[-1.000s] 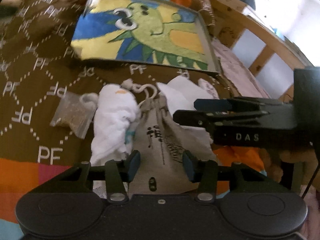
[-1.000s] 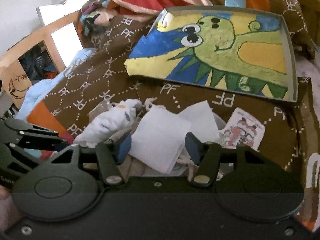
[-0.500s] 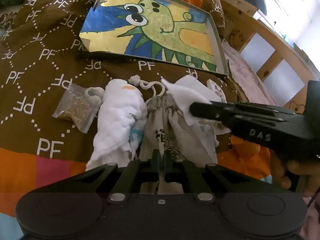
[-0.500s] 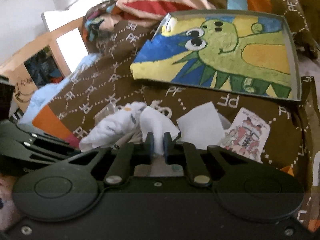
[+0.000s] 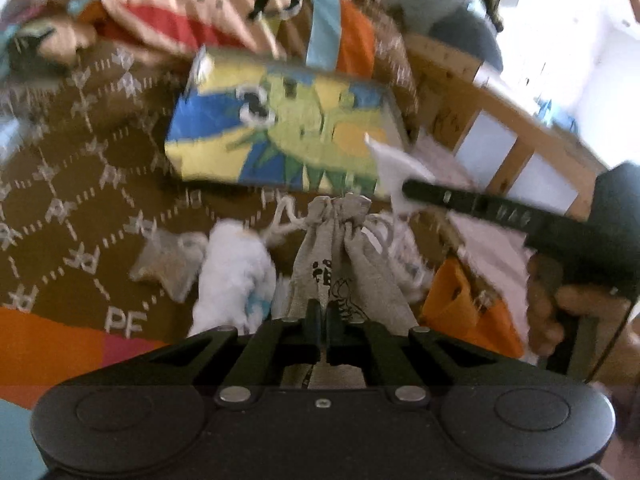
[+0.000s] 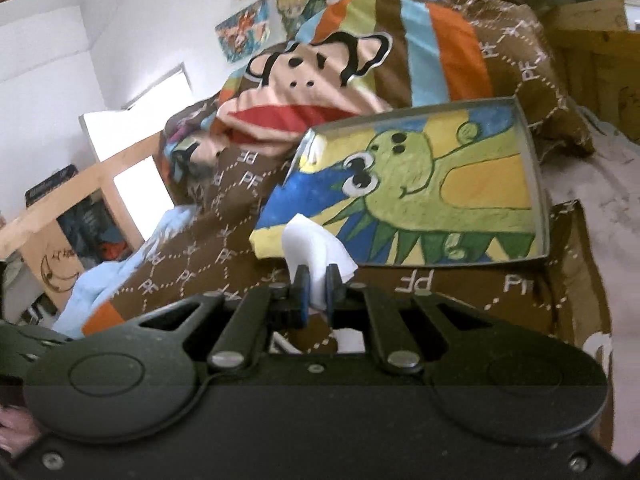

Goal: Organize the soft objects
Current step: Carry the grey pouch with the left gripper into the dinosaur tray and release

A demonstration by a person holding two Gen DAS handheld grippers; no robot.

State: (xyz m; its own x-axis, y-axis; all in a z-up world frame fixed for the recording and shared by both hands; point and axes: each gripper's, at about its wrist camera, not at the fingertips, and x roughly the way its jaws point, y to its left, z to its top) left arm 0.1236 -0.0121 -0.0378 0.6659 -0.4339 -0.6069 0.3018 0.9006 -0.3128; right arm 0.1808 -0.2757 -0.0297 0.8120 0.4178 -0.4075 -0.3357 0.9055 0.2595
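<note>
Two grips on at once: our left gripper (image 5: 323, 322) has its fingers (image 5: 311, 316) pinched together on the bottom of the grey drawstring pouch (image 5: 340, 264), which lies stretched away from us on the brown bed cover (image 5: 80, 200), its gathered neck pointing at the dinosaur tray (image 6: 420, 200). Over on the right gripper (image 6: 316, 284), the fingers are clamped on a white cloth (image 6: 312, 248), lifted clear of the cover just in front of the tray's near edge. Both pieces look light and limp, so we expect them to sag and swing; a pinch on a bunched fold should hold better than a single layer. Beside the pouch sit a white bundle (image 5: 234, 272) and a small clear packet (image 5: 168, 264), though the left view is smeared and we're guessing at the packet's contents.
</note>
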